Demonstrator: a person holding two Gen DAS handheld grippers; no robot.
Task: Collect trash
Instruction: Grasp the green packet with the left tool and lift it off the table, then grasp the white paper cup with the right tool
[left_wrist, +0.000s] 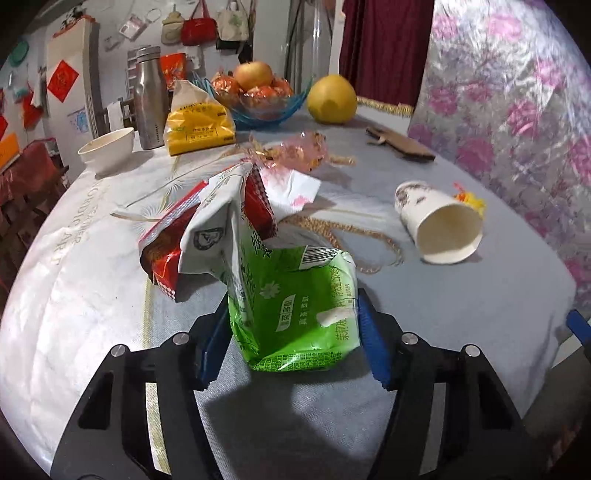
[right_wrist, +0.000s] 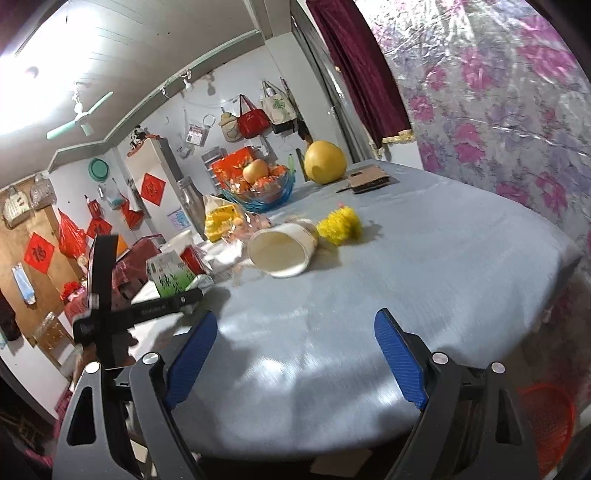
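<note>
Left gripper (left_wrist: 293, 332): blue pads straddle the green wrapper (left_wrist: 295, 306) standing on the table (left_wrist: 443, 302); firm contact cannot be confirmed. Right gripper (right_wrist: 295, 354): jaws wide, empty, above the table, with the paper cup (right_wrist: 282, 251) lying ahead

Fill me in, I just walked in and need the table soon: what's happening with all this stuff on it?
Someone is clearing trash off the table with two handheld grippers. The left gripper has its blue fingers either side of a crumpled green packet, though whether they actually pinch it is unclear. The right gripper hovers open and empty above the tablecloth. A tipped paper cup, a red wrapper and a yellow tassel lie uncollected. An orange basket sits beyond the table's edge.
</note>
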